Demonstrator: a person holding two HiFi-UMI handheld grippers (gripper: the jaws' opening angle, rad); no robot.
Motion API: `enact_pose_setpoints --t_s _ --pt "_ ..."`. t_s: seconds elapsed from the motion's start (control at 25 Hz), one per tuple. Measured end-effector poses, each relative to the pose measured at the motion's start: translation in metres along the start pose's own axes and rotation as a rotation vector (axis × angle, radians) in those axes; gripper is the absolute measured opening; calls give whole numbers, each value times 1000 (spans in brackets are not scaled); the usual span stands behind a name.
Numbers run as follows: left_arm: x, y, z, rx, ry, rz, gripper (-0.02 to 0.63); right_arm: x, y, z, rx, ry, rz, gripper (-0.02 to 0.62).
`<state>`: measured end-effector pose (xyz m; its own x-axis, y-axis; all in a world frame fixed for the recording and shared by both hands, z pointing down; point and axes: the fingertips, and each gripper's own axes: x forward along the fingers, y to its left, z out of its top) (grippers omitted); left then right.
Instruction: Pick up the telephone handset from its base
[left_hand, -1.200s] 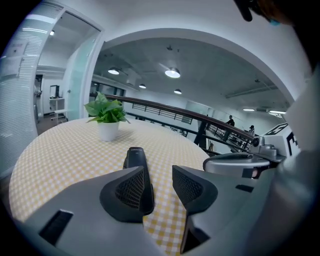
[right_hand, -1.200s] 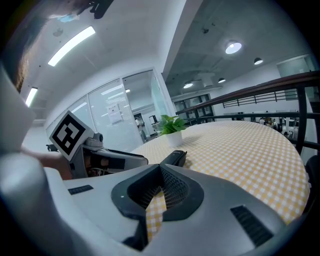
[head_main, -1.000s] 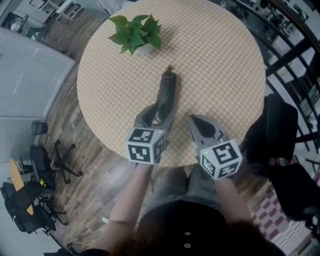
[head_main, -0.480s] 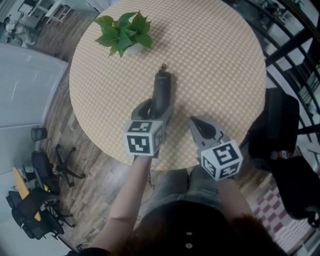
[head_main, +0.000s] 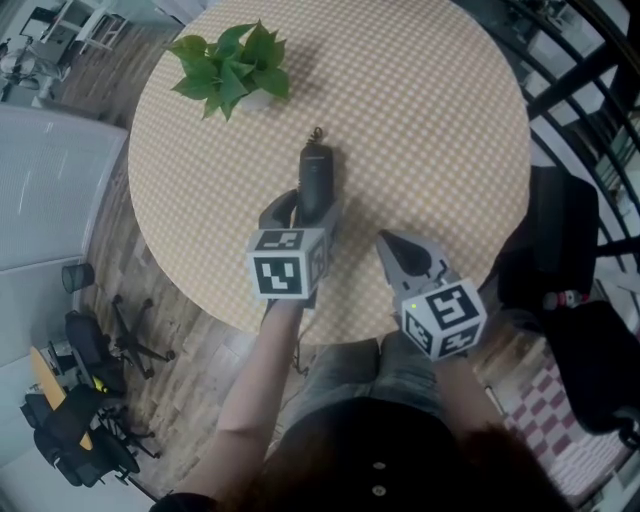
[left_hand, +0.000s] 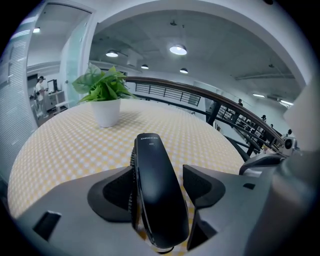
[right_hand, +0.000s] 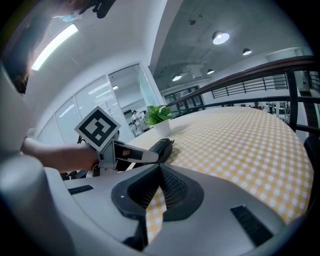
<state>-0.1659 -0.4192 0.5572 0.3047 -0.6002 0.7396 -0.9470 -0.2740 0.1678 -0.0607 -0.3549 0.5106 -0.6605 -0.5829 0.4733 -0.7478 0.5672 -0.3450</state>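
A black telephone handset (head_main: 313, 180) lies flat on the checked round table (head_main: 430, 120), a short cord at its far end. No base shows in any view. My left gripper (head_main: 308, 210) straddles the handset's near half, and its jaws are opening. In the left gripper view the handset (left_hand: 155, 185) runs between the jaws of the left gripper (left_hand: 159, 172); the left pad is close against it and a gap shows at the right pad. My right gripper (head_main: 388, 240) hovers to the right, near the table's front edge, its tips together and nothing between them. The right gripper view shows the handset (right_hand: 160, 146) beyond this gripper (right_hand: 159, 167).
A green plant in a white pot (head_main: 230, 65) stands at the table's far left, beyond the handset. Dark chairs (head_main: 560, 250) and a railing are to the right of the table. Wooden floor and office chairs (head_main: 85, 350) lie to the left.
My left gripper has sunk and slid forward along the handset, covering more of it, and its jaws have spread wider. The right gripper has hardly shifted.
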Motion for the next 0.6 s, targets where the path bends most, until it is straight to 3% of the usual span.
enact_pose_setpoints --t_s 0.28,0.6 --pt "10 0 -4 -64 29 -19 301 2 -1 0 13 -2 -2 9" --pt "14 3 -3 -37 55 2 298 2 -7 1 25 -3 -14 9"
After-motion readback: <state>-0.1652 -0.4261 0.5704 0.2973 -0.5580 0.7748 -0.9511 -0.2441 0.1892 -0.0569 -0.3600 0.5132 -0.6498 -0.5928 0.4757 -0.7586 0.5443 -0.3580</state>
